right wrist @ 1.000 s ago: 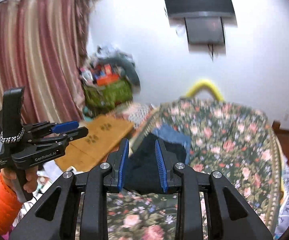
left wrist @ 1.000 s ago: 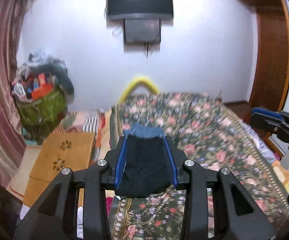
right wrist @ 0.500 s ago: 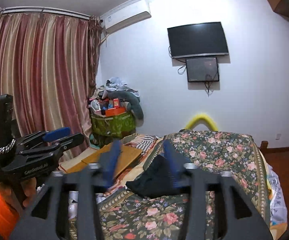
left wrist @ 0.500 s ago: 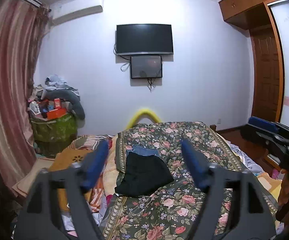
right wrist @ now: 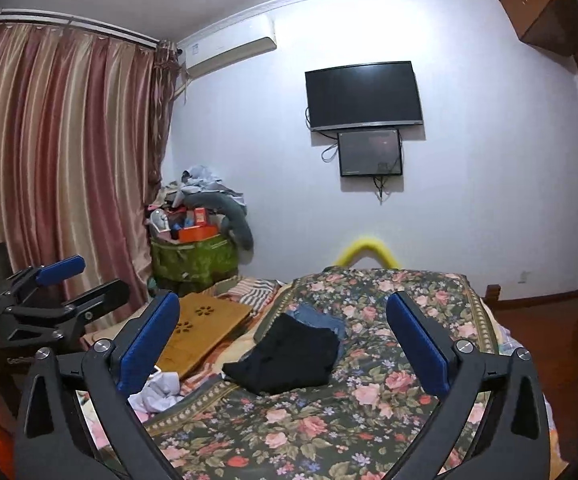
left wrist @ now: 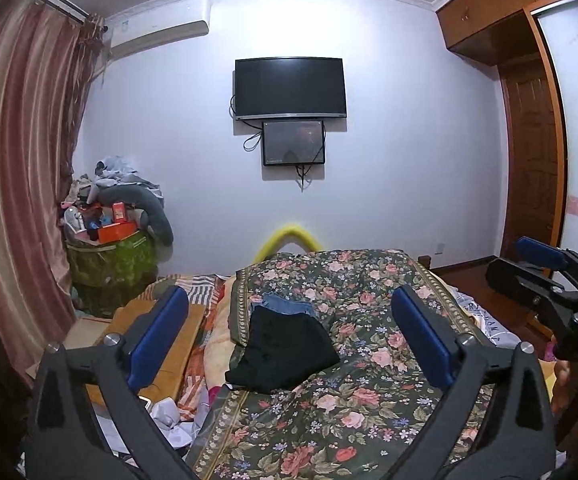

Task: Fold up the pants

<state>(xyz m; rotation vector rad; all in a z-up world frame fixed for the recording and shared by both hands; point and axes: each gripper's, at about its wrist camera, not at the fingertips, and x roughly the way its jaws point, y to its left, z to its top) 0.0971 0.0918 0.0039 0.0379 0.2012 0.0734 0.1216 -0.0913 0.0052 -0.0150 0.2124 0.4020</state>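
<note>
Folded black pants (left wrist: 285, 350) lie on the floral bedspread (left wrist: 369, 408), on top of folded blue jeans (left wrist: 283, 303). They also show in the right wrist view, black pants (right wrist: 289, 358) over jeans (right wrist: 321, 318). My left gripper (left wrist: 289, 340) is wide open and empty, held back from and above the bed. My right gripper (right wrist: 283, 340) is wide open and empty too. Each gripper shows in the other's view: right one (left wrist: 545, 276), left one (right wrist: 65, 284).
A wooden lap desk (right wrist: 205, 326) lies left of the bed, with white crumpled cloth (right wrist: 161, 390) near it. A green bag piled with clutter (left wrist: 109, 256) stands by the curtain (left wrist: 13, 184). A TV (left wrist: 291, 88) hangs on the far wall. A wooden door (left wrist: 529, 160) is at right.
Both grippers opened from nearly shut to wide open and pulled up and back from the bed. The folded black pants stay on the bedspread.
</note>
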